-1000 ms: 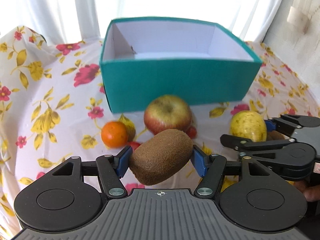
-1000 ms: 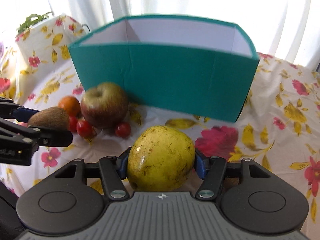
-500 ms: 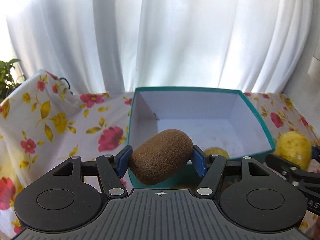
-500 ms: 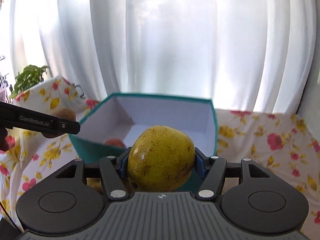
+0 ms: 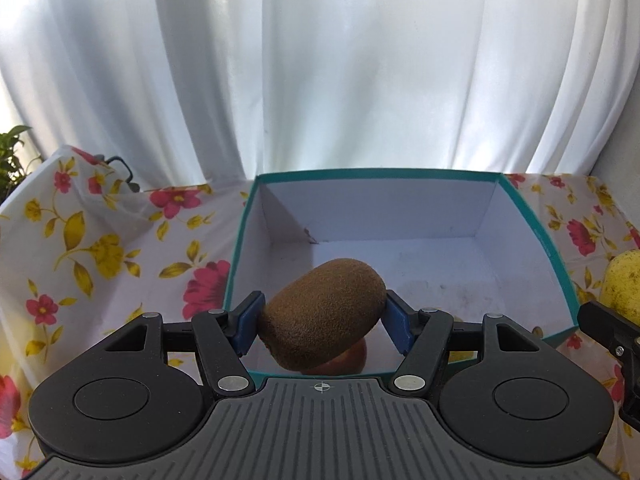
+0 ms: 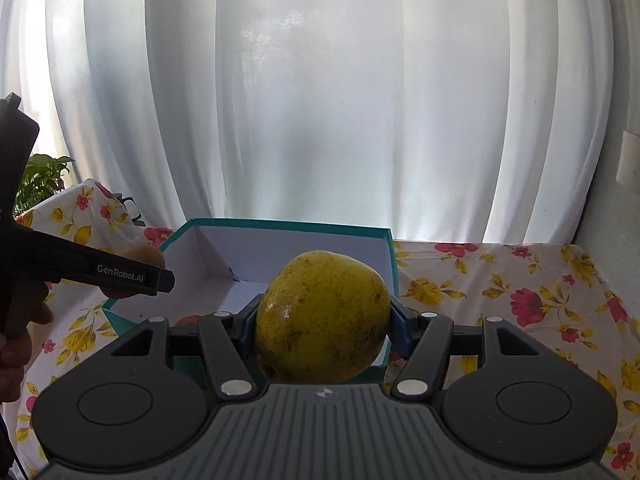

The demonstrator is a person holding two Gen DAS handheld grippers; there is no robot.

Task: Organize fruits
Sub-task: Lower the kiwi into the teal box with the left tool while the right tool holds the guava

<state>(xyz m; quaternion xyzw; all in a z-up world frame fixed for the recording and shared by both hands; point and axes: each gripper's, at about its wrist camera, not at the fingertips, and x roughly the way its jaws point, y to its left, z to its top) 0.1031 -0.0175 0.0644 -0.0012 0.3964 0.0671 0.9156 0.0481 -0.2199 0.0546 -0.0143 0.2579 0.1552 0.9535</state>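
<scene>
My left gripper (image 5: 322, 322) is shut on a brown kiwi (image 5: 322, 312) and holds it above the near wall of the teal box (image 5: 536, 236), whose inside is white. My right gripper (image 6: 324, 326) is shut on a yellow pear-like fruit (image 6: 322, 316), held above the box's near right corner (image 6: 390, 248). The yellow fruit also shows at the right edge of the left wrist view (image 5: 622, 284). The left gripper with the kiwi (image 6: 144, 256) shows at the left of the right wrist view. A red apple (image 5: 344, 360) peeks out below the kiwi, in front of the box.
A floral tablecloth (image 5: 100, 248) covers the table. White curtains (image 5: 320, 60) hang behind it. A green plant (image 6: 40, 180) stands at the far left. An orange fruit (image 6: 188, 320) is partly seen by the box's near wall.
Both grippers have risen from the table with their fruit and moved forward over the box. The loose fruit on the cloth has dropped mostly out of sight.
</scene>
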